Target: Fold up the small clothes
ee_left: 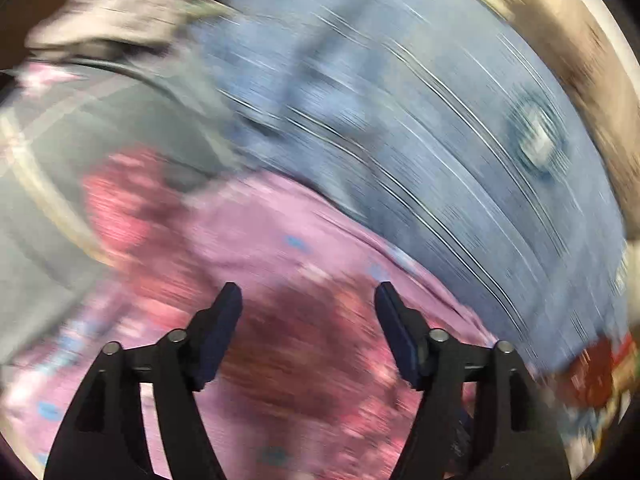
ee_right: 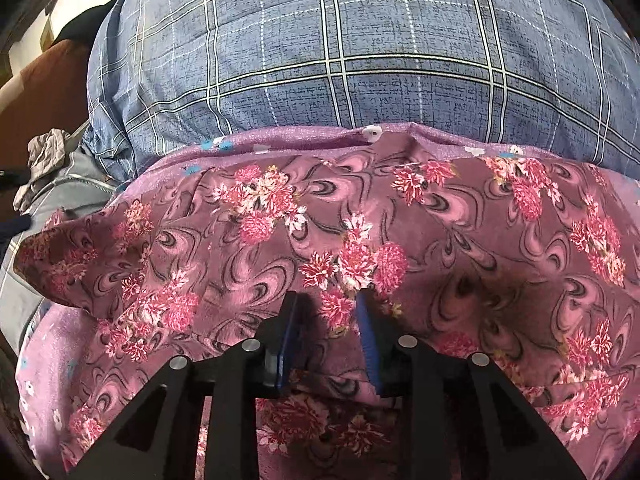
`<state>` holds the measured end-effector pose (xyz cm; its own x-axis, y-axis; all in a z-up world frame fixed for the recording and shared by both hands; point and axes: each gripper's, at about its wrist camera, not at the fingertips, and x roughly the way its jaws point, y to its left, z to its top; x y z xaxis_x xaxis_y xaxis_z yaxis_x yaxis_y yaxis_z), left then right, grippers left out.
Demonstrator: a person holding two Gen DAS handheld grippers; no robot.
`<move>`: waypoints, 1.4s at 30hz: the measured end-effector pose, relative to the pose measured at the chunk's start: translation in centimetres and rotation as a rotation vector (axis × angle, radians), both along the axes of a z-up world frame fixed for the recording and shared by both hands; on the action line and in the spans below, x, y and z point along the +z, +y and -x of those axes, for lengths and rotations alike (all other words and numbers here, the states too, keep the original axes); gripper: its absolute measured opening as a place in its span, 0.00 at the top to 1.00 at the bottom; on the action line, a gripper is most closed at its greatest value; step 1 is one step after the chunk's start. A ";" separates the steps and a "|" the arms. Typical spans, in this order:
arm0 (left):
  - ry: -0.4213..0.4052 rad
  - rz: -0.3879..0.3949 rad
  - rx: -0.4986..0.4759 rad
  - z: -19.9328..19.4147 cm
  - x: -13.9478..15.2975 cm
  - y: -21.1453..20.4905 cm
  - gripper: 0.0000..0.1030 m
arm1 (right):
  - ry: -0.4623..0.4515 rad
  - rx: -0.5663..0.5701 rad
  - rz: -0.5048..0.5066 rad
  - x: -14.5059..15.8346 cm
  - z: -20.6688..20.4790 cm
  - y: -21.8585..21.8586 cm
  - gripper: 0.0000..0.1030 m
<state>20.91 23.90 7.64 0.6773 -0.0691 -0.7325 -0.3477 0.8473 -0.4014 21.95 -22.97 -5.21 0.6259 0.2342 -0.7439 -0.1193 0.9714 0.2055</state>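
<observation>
A mauve garment with pink flower print (ee_right: 360,216) lies spread on a blue checked bedsheet (ee_right: 340,40). A plainer lilac cloth with small white and blue flowers (ee_right: 280,136) shows along its far edge. My right gripper (ee_right: 326,300) is partly closed over a fold of the flowered garment, with cloth between its blue pads. In the left wrist view, which is heavily blurred, my left gripper (ee_left: 308,292) is open and empty just above the same pink and lilac garment (ee_left: 280,240).
The blue checked sheet (ee_left: 400,100) covers the bed. A grey crumpled cloth (ee_right: 46,148) and a pale grey garment (ee_right: 60,188) lie at the left. Grey and whitish clothes (ee_left: 112,12) lie at the upper left of the left wrist view.
</observation>
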 end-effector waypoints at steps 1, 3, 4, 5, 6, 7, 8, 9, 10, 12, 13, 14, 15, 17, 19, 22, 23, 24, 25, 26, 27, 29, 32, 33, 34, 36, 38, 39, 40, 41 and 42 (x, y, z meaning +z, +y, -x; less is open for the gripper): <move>0.013 -0.022 0.080 0.5 -0.2 2.1 0.28 | -0.001 -0.002 0.003 0.1 0.0 0.0 0.69; 0.061 -0.039 0.194 1.0 -1.2 5.3 0.28 | -0.004 -0.003 0.010 0.1 0.2 0.0 0.69; 0.098 -0.029 0.243 1.1 -2.1 6.8 0.28 | -0.004 -0.004 0.011 0.2 0.1 -0.1 0.68; 0.133 0.007 0.283 1.3 -3.2 8.5 0.28 | -0.004 -0.005 0.013 0.1 0.0 -0.1 0.68; 0.152 0.044 0.304 1.4 -4.0 9.7 0.28 | -0.004 -0.005 0.016 0.1 -0.1 0.1 0.68; 0.177 0.093 0.322 1.5 -5.2 10.9 0.28 | -0.005 -0.005 0.017 0.0 -0.1 0.2 0.68; 0.195 0.130 0.329 1.3 -6.1 11.6 0.28 | -0.005 -0.005 0.018 0.0 -0.2 0.4 0.68; 0.209 0.156 0.328 1.1 -6.8 12.0 0.28 | -0.006 -0.005 0.018 0.0 -0.1 0.4 0.68; 0.226 0.182 0.323 0.8 -7.7 12.2 0.28 | -0.005 -0.005 0.017 0.0 -0.1 0.4 0.68; 0.248 0.223 0.309 0.1 -9.1 12.1 0.28 | -0.005 -0.005 0.013 0.0 0.0 0.3 0.68; 0.241 0.264 0.297 -0.2 -9.7 12.0 0.28 | -0.005 -0.005 0.009 0.0 0.0 0.2 0.68; 0.223 0.309 0.286 -0.6 -10.0 11.7 0.28 | -0.005 -0.005 0.005 0.0 0.0 0.2 0.68; 0.190 0.351 0.277 -0.7 -10.3 11.5 0.28 | -0.005 -0.005 -0.001 0.0 0.0 0.1 0.68; 0.118 0.393 0.273 -0.9 -10.6 11.0 0.47 | -0.005 -0.004 -0.012 0.0 0.0 -0.1 0.67; 0.083 0.365 0.237 -1.8 -9.9 9.8 0.89 | -0.005 -0.001 -0.026 -0.1 0.0 -0.3 0.66; 0.045 0.275 0.195 -2.3 -8.4 7.5 0.92 | -0.006 0.003 -0.044 -0.1 0.0 -0.5 0.63; 0.035 0.232 0.170 -2.7 -7.5 6.1 0.93 | -0.006 0.005 -0.049 -0.1 0.0 -0.5 0.62; 0.024 0.214 0.147 -3.0 -7.0 5.5 0.93 | -0.006 0.007 -0.053 -0.1 0.0 -0.6 0.61; 0.000 0.200 0.106 -3.3 -6.2 4.1 0.94 | -0.005 0.008 -0.055 -0.1 0.0 -0.6 0.61; -0.013 0.191 0.075 -3.6 -5.5 2.9 0.94 | -0.002 0.008 -0.054 0.0 0.0 -0.6 0.61; -0.025 0.176 0.038 -3.8 -4.9 1.5 0.94 | 0.002 0.008 -0.050 0.0 0.0 -0.5 0.61; -0.052 0.132 -0.043 -4.0 -3.5 -1.9 0.94 | 0.020 0.006 -0.029 0.4 0.0 -0.3 0.61; -0.091 0.057 -0.176 -4.3 -2.0 -7.5 0.94 | 0.036 0.009 -0.017 1.4 0.7 -0.6 0.62; -0.104 0.028 -0.218 -4.2 -1.6 -9.2 0.94 | 0.036 0.011 -0.021 1.6 1.0 -0.8 0.62; -0.115 -0.002 -0.262 -4.1 -1.3 -11.2 0.94 | 0.030 0.011 -0.023 2.0 1.5 -1.2 0.62; -0.121 -0.031 -0.347 -3.7 -1.3 -14.6 0.94 | 0.012 -0.003 -0.016 2.7 2.3 -2.2 0.62; -0.106 -0.025 -0.446 -3.6 -2.0 -18.2 0.94 | -0.001 -0.029 -0.008 3.3 3.1 -3.6 0.61; -0.092 -0.024 -0.488 -3.4 -2.6 -19.9 0.94 | -0.003 -0.047 -0.006 3.5 3.5 -4.3 0.61; -0.065 -0.029 -0.542 -3.4 -3.6 -21.9 0.94 | -0.001 -0.066 -0.007 3.5 3.8 -5.2 0.61; -0.037 -0.036 -0.578 -3.4 -4.5 -23.4 0.94 | 0.004 -0.081 -0.008 3.4 4.0 -5.9 0.61; -0.007 -0.049 -0.605 -3.4 -5.3 -24.5 0.94 | 0.014 -0.101 -0.007 3.1 4.3 -6.8 0.60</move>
